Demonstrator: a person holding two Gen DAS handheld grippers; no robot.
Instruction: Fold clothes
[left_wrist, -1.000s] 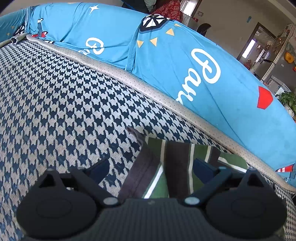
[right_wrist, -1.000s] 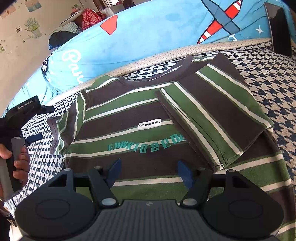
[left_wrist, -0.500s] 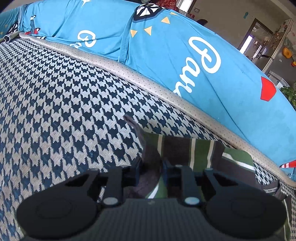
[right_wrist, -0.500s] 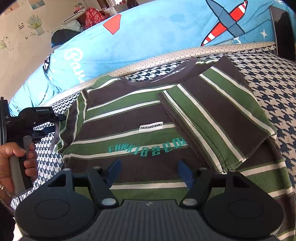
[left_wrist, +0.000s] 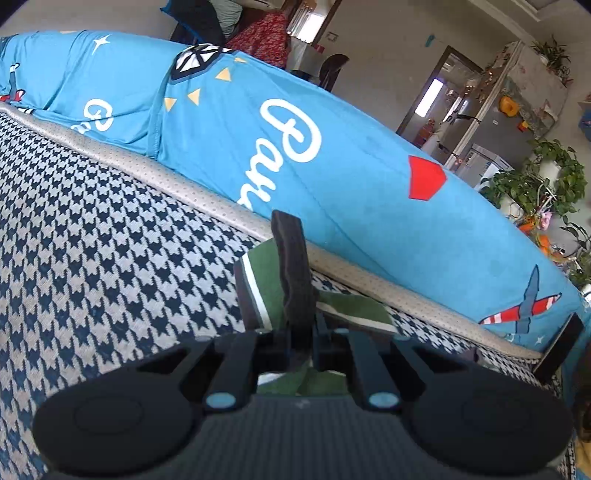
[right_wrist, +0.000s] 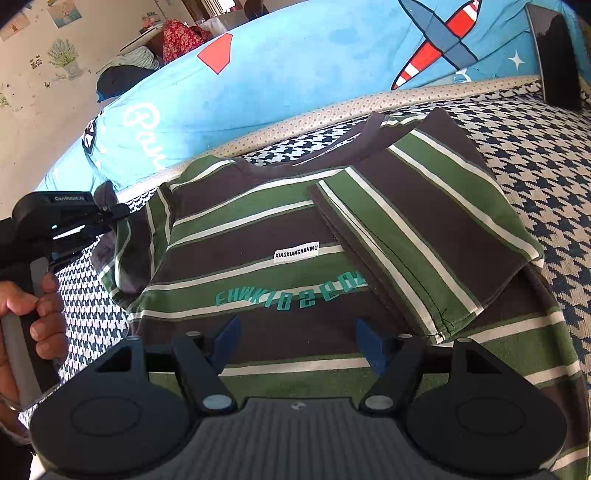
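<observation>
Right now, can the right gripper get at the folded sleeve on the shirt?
Probably yes. The right gripper is open and empty above the shirt, and the folded sleeve lies just ahead with nothing over it. The left gripper works the far edge.

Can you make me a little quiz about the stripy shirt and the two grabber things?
1. True or false: the left gripper is pinching the sleeve of the striped shirt.
2. What is between the fingers of the right gripper?
A. A sock
B. Nothing, it hangs open over the shirt
C. The blue cushion
3. Fill in: the shirt's other sleeve lies folded across its ____.

Key:
1. True. The jaws are shut on the dark sleeve edge, which stands up off the houndstooth cover.
2. B
3. Front, beside the white label.
</observation>
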